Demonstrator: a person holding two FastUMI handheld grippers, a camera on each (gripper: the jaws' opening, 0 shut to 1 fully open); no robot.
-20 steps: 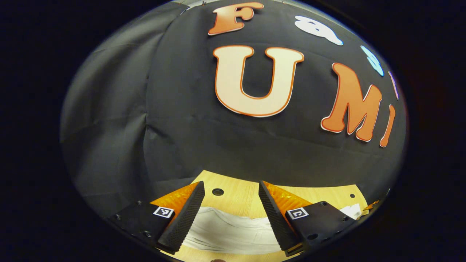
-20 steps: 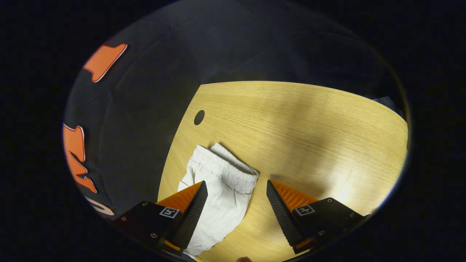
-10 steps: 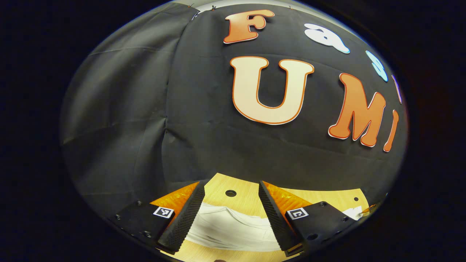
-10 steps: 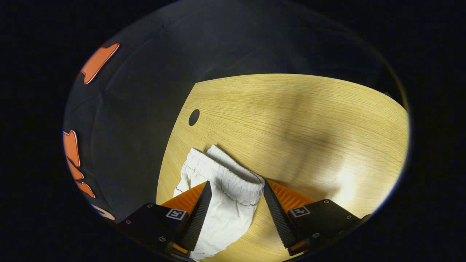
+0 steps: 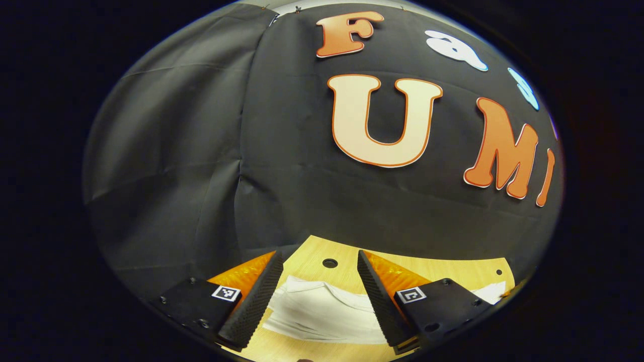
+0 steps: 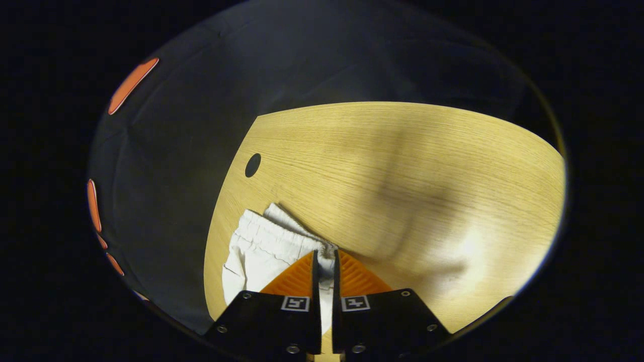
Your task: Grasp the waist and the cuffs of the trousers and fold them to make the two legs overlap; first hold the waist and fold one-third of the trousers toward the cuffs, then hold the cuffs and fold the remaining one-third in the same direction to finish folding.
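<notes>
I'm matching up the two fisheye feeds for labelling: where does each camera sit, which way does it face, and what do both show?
Left gripper view: rides the left gripper, aimed low across the table at the booth wall; its open fingers flank the white trousers.
Right gripper view: rides the right gripper, tilted down at the table; its fingers are shut on the trousers' waistband.
Shared: trousers, wooden table, a round hole in the tabletop.
</notes>
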